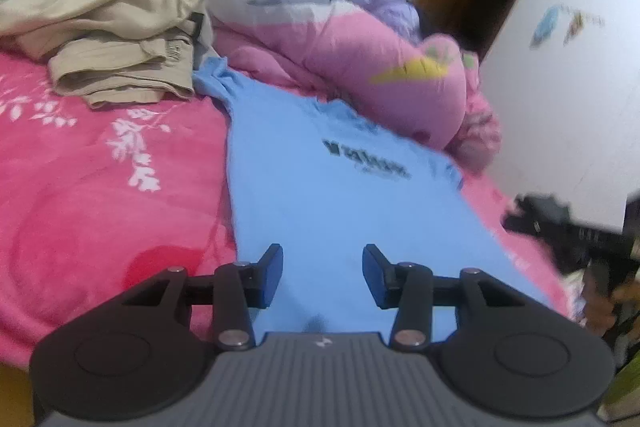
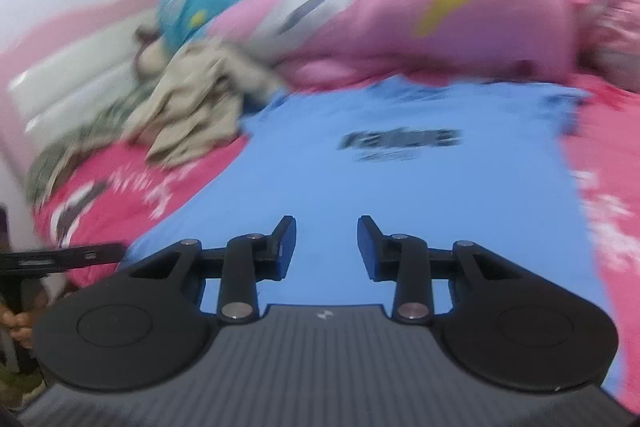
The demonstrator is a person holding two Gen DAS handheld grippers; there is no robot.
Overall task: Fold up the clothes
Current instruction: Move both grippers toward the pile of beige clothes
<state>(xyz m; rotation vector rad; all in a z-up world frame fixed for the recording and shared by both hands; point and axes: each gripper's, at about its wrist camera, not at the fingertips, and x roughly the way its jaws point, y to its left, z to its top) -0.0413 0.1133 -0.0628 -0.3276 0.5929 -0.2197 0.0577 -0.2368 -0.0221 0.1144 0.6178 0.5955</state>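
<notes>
Item: blue T-shirt (image 1: pixel 320 195), spread flat on the pink bed (image 1: pixel 100 187), directly ahead of and beneath both grippers.
Left gripper (image 1: pixel 322 275): jaws wide, holding nothing, over the hem.
Right gripper (image 2: pixel 326 247): jaws wide, holding nothing.
Risks: a pinch may catch the bedcover under the hem, or only one layer; a fold swung ahead-left may snag the beige clothes (image 1: pixel 120 67). Right view blurred.

The blue T-shirt (image 2: pixel 400 187) carried a dark printed word across its chest (image 2: pixel 398 141), with a smaller line beneath it, but blur left both unreadable in either view. A small pale logo mark (image 1: pixel 323 342) sat on the grey ribbed body of each tool, with no letters.
</notes>
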